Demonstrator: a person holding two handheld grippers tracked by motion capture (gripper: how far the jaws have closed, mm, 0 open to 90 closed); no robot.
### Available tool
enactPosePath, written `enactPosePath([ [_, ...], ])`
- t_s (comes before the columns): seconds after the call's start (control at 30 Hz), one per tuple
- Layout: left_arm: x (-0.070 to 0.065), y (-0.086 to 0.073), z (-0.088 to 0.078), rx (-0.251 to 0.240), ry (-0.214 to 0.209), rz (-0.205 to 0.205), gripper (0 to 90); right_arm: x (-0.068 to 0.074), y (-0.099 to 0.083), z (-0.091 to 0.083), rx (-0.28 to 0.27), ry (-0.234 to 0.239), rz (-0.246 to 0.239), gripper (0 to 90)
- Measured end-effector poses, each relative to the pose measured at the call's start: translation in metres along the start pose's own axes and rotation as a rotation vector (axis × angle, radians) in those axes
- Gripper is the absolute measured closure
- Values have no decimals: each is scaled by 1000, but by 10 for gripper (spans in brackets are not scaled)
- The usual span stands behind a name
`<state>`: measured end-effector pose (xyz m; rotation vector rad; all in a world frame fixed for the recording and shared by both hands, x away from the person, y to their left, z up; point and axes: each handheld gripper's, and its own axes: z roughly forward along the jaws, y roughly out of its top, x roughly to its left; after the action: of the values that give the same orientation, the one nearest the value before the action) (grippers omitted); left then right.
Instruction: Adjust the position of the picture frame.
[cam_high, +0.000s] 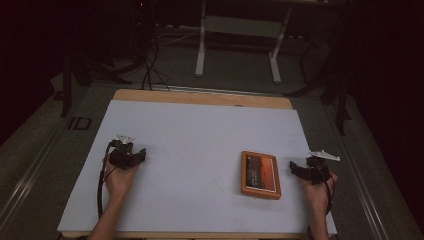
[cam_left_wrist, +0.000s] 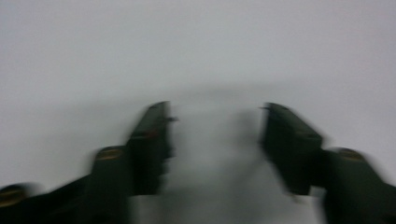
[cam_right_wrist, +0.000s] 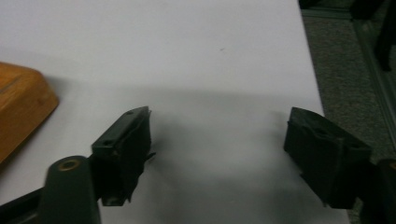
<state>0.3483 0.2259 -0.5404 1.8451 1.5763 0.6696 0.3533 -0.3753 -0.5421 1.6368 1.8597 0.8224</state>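
A flat wooden-framed box (cam_high: 260, 174) with a dark red panel lies on the white table (cam_high: 200, 130), right of centre. My right gripper (cam_high: 298, 169) rests just to its right, held by a hand, jaws pointing at the box. In the right gripper view its jaws stand wide apart, the right gripper (cam_right_wrist: 217, 123) holding nothing, with the box's rounded corner (cam_right_wrist: 21, 107) at the left edge. My left gripper (cam_high: 134, 155) sits on the table's left part. In the blurred left gripper view the left gripper (cam_left_wrist: 217, 112) is open over bare white surface.
The table's right edge (cam_right_wrist: 313, 79) drops to grey carpet close beside my right gripper. Beyond the far wooden edge (cam_high: 200, 96) stand a white frame's legs (cam_high: 201, 55), cables and dark stands.
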Motion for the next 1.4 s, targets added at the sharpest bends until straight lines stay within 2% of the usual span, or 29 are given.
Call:
enactPosePath([
  [0.07,-2,1,-4,-18,-70,-12,544,0,0,-1,8,2,-10,218],
  [0.13,-6,3,-8,-38,-117,-7,549,0,1,-2,12,3,-12,226],
  [0.17,-6,3,-8,-38,-117,-7,551,0,1,-2,12,3,-12,226],
  [0.2,-11,4,-12,-51,-167,-1,551,1,1,-3,20,8,-16,254],
  [0.23,-14,4,-14,-55,-179,1,552,2,1,-7,15,46,-16,306],
  [0.37,-24,6,-21,-76,-254,25,575,8,4,-15,-6,66,-49,367],
  [0.43,-32,7,-25,-83,-287,49,595,11,5,-18,-21,83,-67,409],
  [0.53,-48,6,-30,-89,-331,96,692,16,6,-22,-30,124,-97,473],
  [0.63,-69,6,-33,-88,-398,154,789,21,5,-23,-33,180,-129,529],
  [0.73,-87,6,-35,-74,-479,210,886,26,3,-26,-26,240,-163,638],
  [0.83,-103,5,-37,-64,-519,260,895,32,-3,-31,-19,291,-190,753],
  [0.93,-112,5,-39,-63,-549,271,896,36,-8,-36,-15,307,-228,883],
  [1.0,-115,5,-40,-62,-564,275,896,37,-10,-38,-9,330,-245,896],
  [1.1,-121,3,-40,-54,-593,284,896,40,-11,-41,2,396,-258,897],
  [1.2,-129,2,-42,-57,-622,311,896,44,-11,-41,17,398,-289,898],
  [1.4,-148,0,-46,-65,-675,360,896,44,-17,-44,35,432,-307,899],
])
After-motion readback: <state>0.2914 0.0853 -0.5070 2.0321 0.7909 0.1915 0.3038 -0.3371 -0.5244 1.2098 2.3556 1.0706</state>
